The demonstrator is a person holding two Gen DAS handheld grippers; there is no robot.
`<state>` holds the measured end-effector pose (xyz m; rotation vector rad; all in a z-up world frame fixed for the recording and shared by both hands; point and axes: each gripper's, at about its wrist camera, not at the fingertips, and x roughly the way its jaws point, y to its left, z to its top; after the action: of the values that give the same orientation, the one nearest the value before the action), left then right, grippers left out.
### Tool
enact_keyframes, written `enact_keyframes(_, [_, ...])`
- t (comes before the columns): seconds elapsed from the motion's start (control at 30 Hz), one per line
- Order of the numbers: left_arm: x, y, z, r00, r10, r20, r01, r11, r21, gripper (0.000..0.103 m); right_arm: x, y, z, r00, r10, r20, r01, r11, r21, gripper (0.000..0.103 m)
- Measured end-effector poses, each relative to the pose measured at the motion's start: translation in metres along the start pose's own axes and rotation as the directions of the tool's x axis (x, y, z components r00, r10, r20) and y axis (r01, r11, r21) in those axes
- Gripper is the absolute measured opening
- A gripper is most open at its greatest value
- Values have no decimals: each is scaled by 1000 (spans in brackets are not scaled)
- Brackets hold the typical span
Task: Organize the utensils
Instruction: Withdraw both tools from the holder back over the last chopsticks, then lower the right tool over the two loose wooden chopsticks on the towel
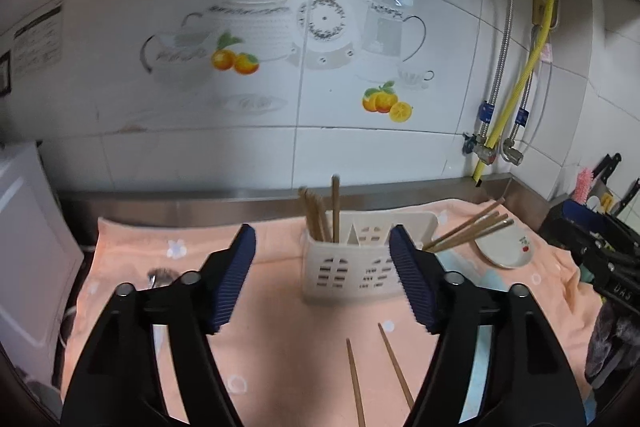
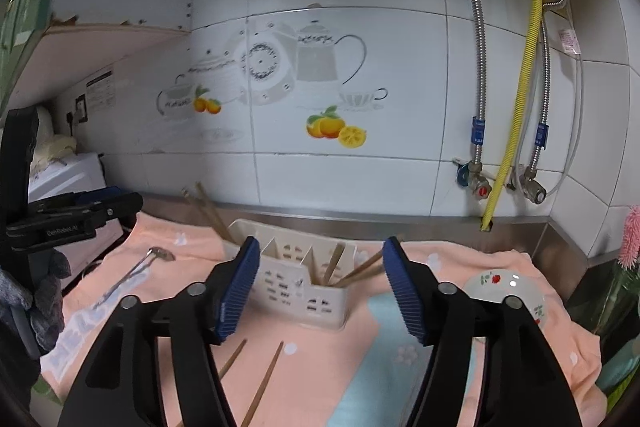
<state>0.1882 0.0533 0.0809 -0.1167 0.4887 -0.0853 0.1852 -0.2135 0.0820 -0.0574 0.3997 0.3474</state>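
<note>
Both my grippers are spread wide with nothing in them, left (image 1: pixel 322 277) and right (image 2: pixel 320 291). The caddy (image 1: pixel 352 267) sits mid-towel (image 1: pixel 272 327) near the steel back edge, chopsticks (image 1: pixel 320 215) standing inside. Two loose chopsticks (image 1: pixel 376 375) lie on open towel in front.

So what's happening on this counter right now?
A person with two handheld grippers is sorting utensils into a white caddy on a peach towel. Both the left gripper and the right gripper are open and hold nothing. Chopsticks already stand in the caddy's end compartments; two loose chopsticks and a metal spoon still lie on the towel. A small dish sits beside the caddy.
</note>
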Motion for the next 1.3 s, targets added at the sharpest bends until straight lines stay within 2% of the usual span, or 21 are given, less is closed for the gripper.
enact_keyframes(0.07, [-7,4,-10,1000,2,-1,-2,1000,-8,71,-5,5,-8,1000,1,-4,-1,1000,-11,66])
enact_keyframes(0.13, [-12,8,-19,1000,16,-6,-16,1000,-22,80,-10,12,-18,1000,5,-11,-5,1000,-22,72])
enact_keyframes(0.27, [-21,14,-43,999,30,-22,-31,999,-33,82,-15,23,-36,1000,15,-25,-16,999,-32,76])
enact_keyframes(0.47, [-32,21,-75,998,41,-45,-43,998,-54,89,-13,35,-69,995,45,-88,-47,999,-24,81])
enact_keyframes(0.67, [-43,24,-97,996,73,-54,-76,996,-55,94,-6,37,-101,984,79,-159,-75,997,29,81])
enact_keyframes(0.9, [-55,27,-120,992,118,-53,-120,992,-38,94,0,45,-134,972,86,-219,-76,996,55,81])
enact_keyframes(1.17, [-66,34,-136,988,139,-62,-142,989,-44,94,10,61,-164,956,108,-272,-89,993,79,81])
enact_keyframes(1.3, [-72,43,-143,987,146,-61,-150,986,-70,94,16,70,-175,947,123,-297,-100,991,93,75])
